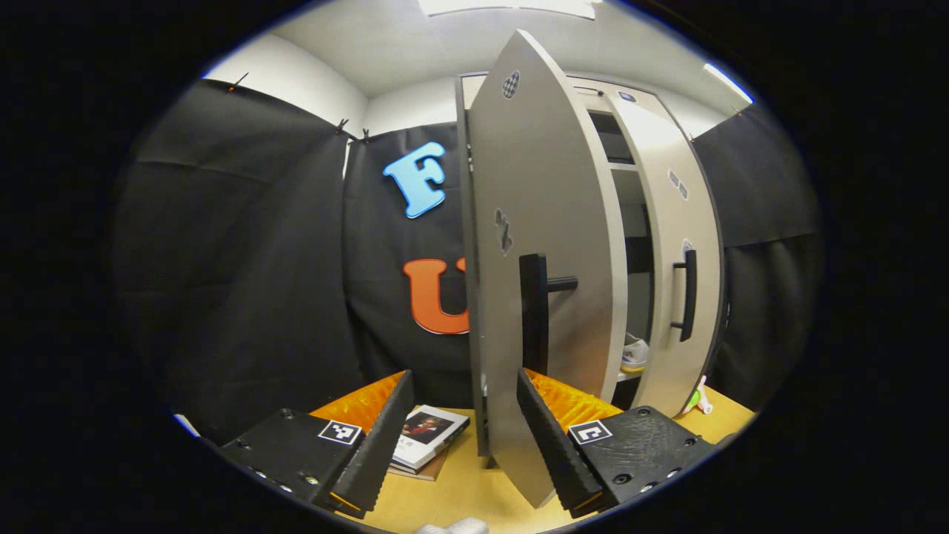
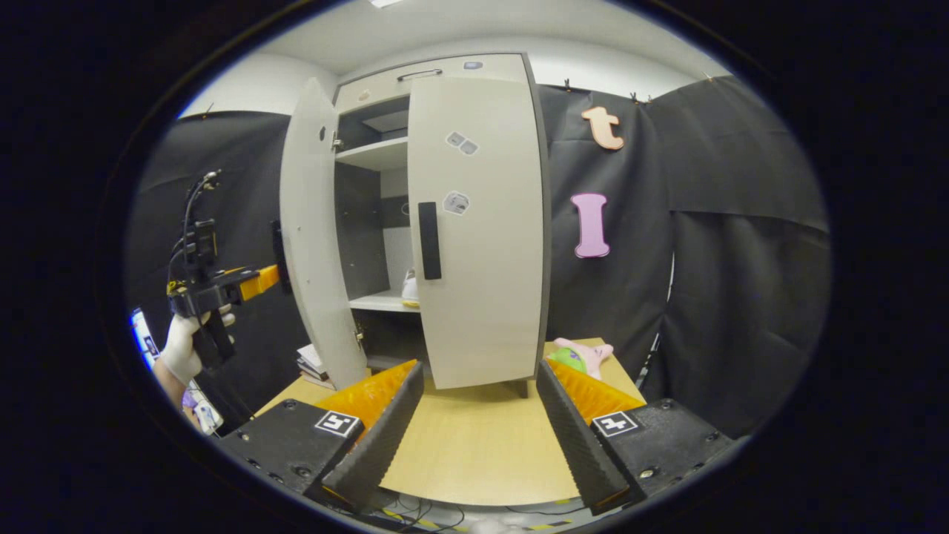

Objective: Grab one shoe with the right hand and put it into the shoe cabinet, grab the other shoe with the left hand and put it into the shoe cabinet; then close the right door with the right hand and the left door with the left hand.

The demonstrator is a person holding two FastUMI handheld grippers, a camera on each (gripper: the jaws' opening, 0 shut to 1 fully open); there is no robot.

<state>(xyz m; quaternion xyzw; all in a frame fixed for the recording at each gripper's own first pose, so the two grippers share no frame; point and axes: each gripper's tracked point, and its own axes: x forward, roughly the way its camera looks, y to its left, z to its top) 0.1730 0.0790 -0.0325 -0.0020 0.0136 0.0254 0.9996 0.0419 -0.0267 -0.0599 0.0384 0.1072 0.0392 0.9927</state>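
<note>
My left gripper (image 1: 463,434) gapes at the left door (image 1: 545,245). My right gripper (image 2: 478,437), open, faces the shut right door (image 2: 482,237); a shoe (image 2: 409,285) sits inside.

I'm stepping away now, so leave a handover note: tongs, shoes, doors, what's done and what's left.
Left tongs: open, straddling the left door edge near its handle.
Right tongs: open, empty, back from the cabinet.
A shoe sits on the shelf; the second can't be confirmed.
Right door: closed, or nearly.
Left: swing the left door shut.
</note>
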